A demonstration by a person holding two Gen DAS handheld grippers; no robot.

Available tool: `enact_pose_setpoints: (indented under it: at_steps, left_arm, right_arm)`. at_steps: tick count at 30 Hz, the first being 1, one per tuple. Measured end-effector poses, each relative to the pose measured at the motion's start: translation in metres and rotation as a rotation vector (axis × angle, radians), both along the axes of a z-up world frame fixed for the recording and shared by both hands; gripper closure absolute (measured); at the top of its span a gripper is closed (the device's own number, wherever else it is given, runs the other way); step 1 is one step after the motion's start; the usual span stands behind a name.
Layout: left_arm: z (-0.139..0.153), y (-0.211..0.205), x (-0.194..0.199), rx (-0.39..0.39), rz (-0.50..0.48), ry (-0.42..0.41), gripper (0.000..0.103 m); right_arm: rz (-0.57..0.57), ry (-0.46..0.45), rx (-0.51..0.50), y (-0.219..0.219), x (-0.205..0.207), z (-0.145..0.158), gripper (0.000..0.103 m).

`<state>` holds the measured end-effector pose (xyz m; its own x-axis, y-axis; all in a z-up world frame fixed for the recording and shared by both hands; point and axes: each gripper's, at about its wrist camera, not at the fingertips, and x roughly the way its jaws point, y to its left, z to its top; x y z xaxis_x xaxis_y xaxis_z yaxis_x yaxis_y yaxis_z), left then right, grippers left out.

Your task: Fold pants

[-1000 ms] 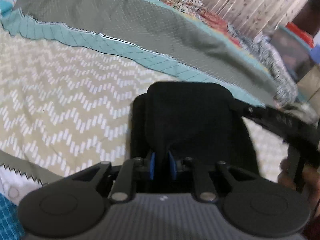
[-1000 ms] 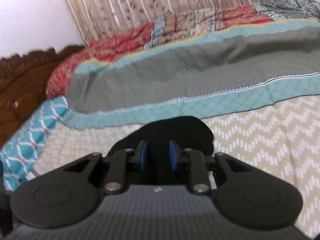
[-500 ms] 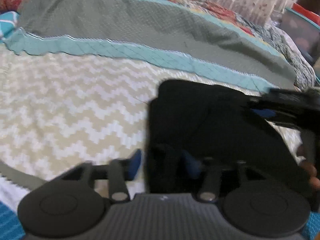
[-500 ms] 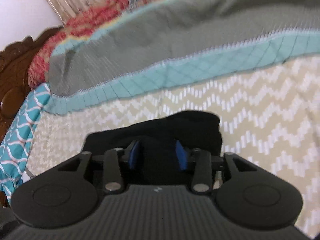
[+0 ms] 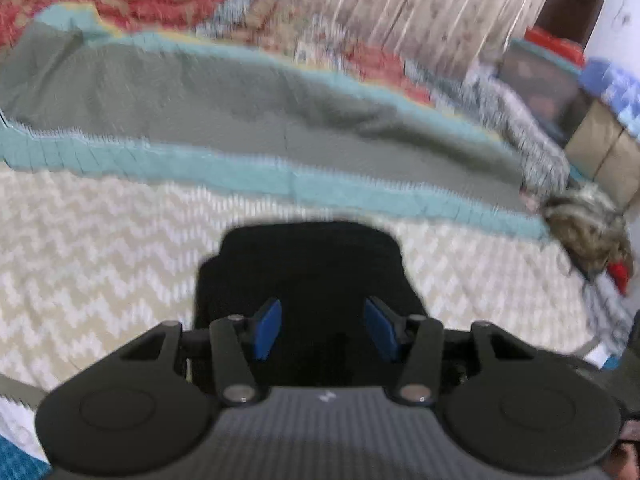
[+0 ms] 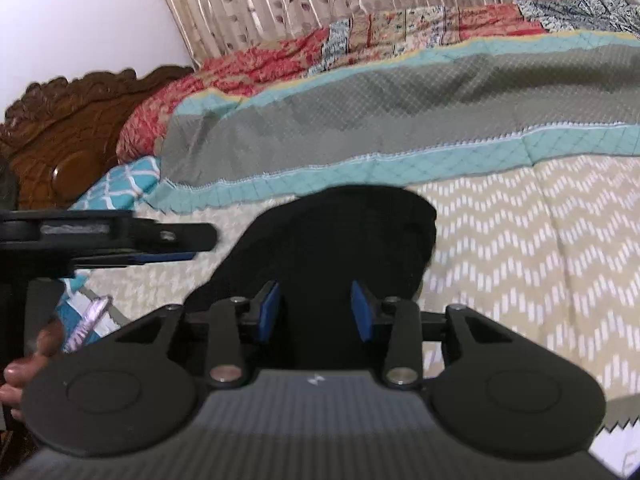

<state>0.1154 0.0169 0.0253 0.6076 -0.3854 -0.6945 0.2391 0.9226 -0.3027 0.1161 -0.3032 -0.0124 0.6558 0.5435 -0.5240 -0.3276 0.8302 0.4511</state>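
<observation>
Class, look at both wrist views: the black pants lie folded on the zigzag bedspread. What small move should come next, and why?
Probably draw both grippers back and away. The pants already lie in a compact folded bundle on the bedspread, and the blue pads of the left gripper and right gripper, now closing slightly, appear to hold no cloth.

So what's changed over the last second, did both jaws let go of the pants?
Yes. A second ago both grippers pinched the black pants; now the left gripper and right gripper show gaps, jaws closing slightly and pulled back. The pants stay folded on the bedspread.
</observation>
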Motion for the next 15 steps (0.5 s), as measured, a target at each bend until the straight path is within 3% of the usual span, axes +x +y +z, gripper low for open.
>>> enact_pose_setpoints:
  at_steps: [3,6,15]
  left_arm:
    - [-0.031,-0.004,0.006,0.084,0.020,0.078,0.058]
    - [-0.050,0.005,0.004,0.099,0.025,0.073,0.060]
    - [-0.048,-0.010,0.001,0.217,0.021,0.030,0.061]
  right_arm:
    - [0.041,0.062,-0.018,0.011,0.008,-0.012,0.061]
    - [0.053,0.079,-0.031,0.021,0.009,-0.020,0.062]
    - [0.064,0.049,-0.108,0.035,0.007,-0.015,0.062]
